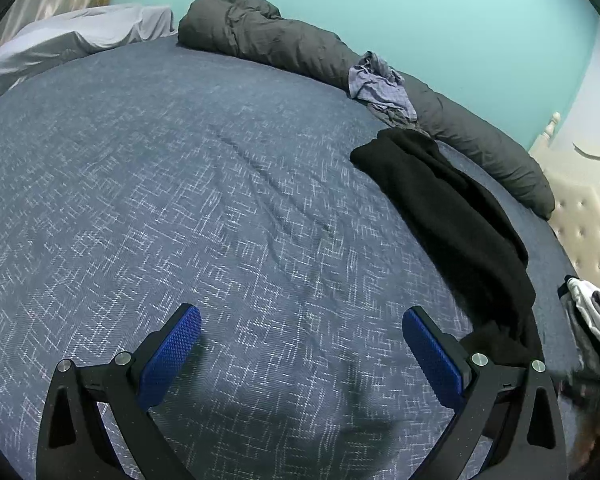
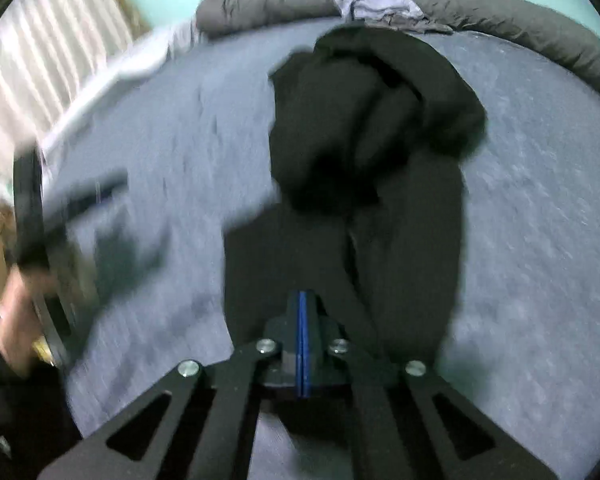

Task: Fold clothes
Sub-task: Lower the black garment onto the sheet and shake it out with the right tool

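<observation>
Currently right tongs (image 2: 304, 332) pinch the black fabric garment (image 2: 364, 152) hem to drag it flat; left tongs (image 1: 300, 344) spread, hovering over the blue bedspread (image 1: 180, 184).

Black garment (image 1: 452, 216) bunched on bed

Your left wrist view is sharp and evenly lit, kinda cool indoor light, with soft shadows pooling on the bedspread (image 1: 220, 184) just under the left gripper (image 1: 302, 334). Your right wrist view is smeared with motion blur, worst at the left edge. Both bend hard at the rims with black fisheye corners, and the black garment (image 2: 380, 128) shows almost no detail.
</observation>
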